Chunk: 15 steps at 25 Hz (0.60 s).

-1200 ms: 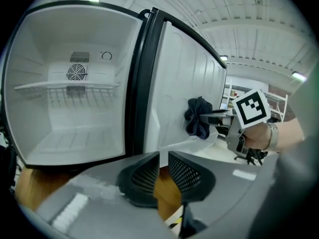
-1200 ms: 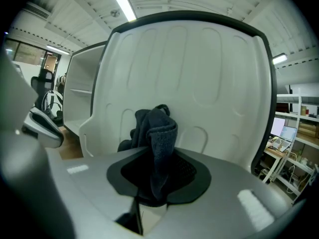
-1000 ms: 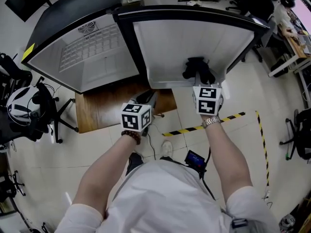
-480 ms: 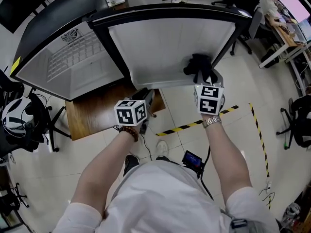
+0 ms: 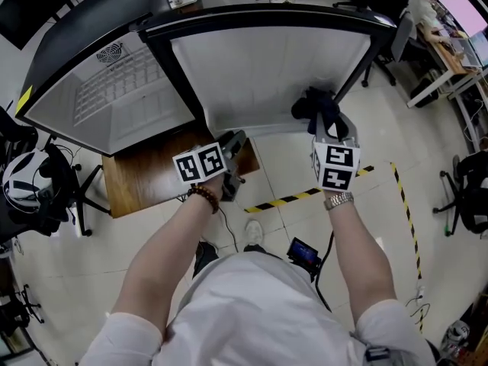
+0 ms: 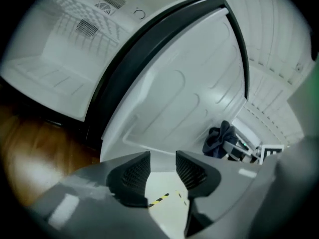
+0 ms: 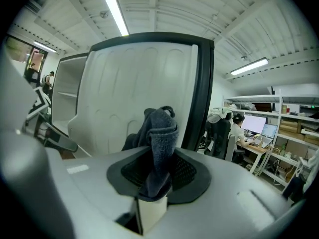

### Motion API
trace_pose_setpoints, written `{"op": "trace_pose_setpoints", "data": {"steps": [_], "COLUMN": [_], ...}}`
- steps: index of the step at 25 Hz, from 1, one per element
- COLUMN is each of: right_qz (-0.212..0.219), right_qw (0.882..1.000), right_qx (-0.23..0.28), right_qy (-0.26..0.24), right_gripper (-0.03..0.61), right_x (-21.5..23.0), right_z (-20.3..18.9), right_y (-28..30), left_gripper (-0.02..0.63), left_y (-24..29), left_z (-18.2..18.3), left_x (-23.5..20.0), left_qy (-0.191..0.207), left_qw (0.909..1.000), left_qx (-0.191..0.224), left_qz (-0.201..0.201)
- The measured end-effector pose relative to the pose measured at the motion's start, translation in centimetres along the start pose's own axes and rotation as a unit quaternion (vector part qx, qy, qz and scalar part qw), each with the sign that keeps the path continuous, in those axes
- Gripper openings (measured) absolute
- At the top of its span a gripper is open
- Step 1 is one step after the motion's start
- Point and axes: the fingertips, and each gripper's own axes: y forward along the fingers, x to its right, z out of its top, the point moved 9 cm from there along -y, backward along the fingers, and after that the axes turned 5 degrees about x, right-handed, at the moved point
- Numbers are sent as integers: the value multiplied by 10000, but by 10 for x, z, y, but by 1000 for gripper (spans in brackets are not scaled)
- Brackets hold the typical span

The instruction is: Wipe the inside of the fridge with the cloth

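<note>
The white fridge stands open: its inner compartment (image 5: 122, 90) is at the left, and the black-rimmed inner face of its door (image 5: 267, 67) fills the middle. A dark cloth (image 5: 316, 107) is bunched against the door's lower right part, with my right gripper (image 5: 328, 124) shut on it. In the right gripper view the cloth (image 7: 160, 131) rises folded out of the right gripper (image 7: 159, 171). My left gripper (image 5: 232, 147) hovers below the door's lower left corner. Its jaws have just been opening and the left gripper (image 6: 163, 166) holds nothing. The cloth (image 6: 219, 139) shows to its right.
A wooden platform (image 5: 145, 178) lies under the fridge, with yellow-black floor tape (image 5: 290, 199) beside it. Office chairs and a helmet (image 5: 27, 178) crowd the left. A person sits at a desk (image 7: 239, 128) behind the door's right edge.
The left gripper has rolled about its own axis and shifted toward the fridge, its jaws wider apart. The right gripper has drawn back a little, still gripping the cloth.
</note>
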Motion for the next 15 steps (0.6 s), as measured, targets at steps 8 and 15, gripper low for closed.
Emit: {"op": "trace_pose_setpoints", "data": {"steps": [8, 15], "right_qz": [725, 1048], "right_qw": [9972, 9944], "right_qx": [173, 33], "right_qy": [-79, -132], "right_gripper": [92, 92], "right_x": [-38, -62], "right_z": [-5, -16], "right_y": [-46, -58], "left_gripper": [160, 193], "left_y": [2, 5], "left_z": [1, -4], "left_x": [-7, -21], "left_qy": [-465, -1263], "left_qw": [9988, 9913], "left_qx": [123, 352], "left_qz": [-91, -114]}}
